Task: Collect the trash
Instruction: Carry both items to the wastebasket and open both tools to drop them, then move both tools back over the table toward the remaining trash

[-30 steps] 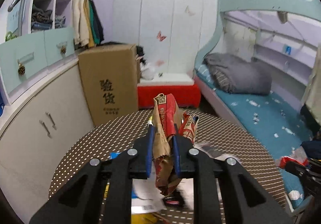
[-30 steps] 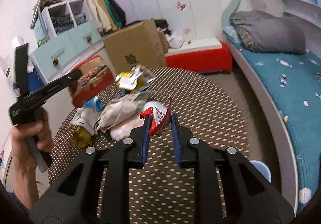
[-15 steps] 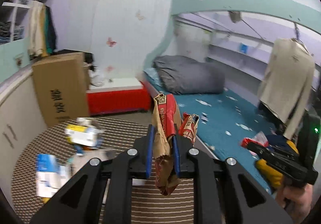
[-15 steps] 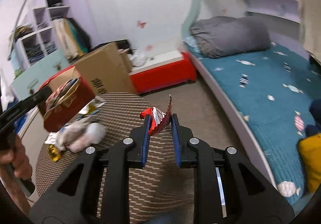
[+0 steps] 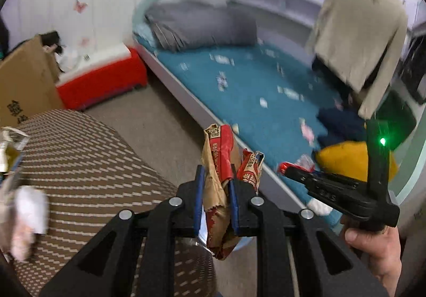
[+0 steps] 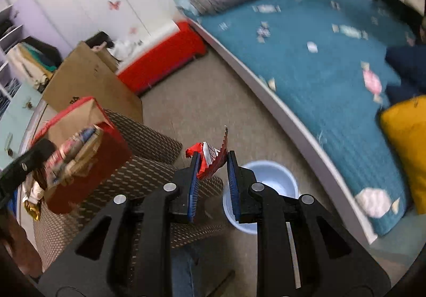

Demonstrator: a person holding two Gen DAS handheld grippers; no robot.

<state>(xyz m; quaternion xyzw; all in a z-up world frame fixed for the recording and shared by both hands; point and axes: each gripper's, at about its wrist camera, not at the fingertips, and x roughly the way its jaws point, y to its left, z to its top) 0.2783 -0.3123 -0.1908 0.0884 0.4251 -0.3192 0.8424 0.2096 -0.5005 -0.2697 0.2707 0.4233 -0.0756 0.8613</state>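
Bin [image 6: 269, 177] pale blue, half hidden behind right gripper [image 6: 211, 163], jaws pinching red wrapper [image 6: 209, 154]. Left gripper [image 5: 217, 185] beside bin, clamped on brown-red paper bag [image 5: 219, 163]; bin barely visible there. Background blurred.

Black Chinese characters on cardboard box [image 5: 18, 89], partly cut off, blurred print on paper bag [image 5: 217, 163], unreadable

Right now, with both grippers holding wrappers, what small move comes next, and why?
Probably carry the right gripper a little further over the pale blue plastic bin and open it: its torn red-and-white wrapper is clamped just beside the bin's rim, not yet over the opening.
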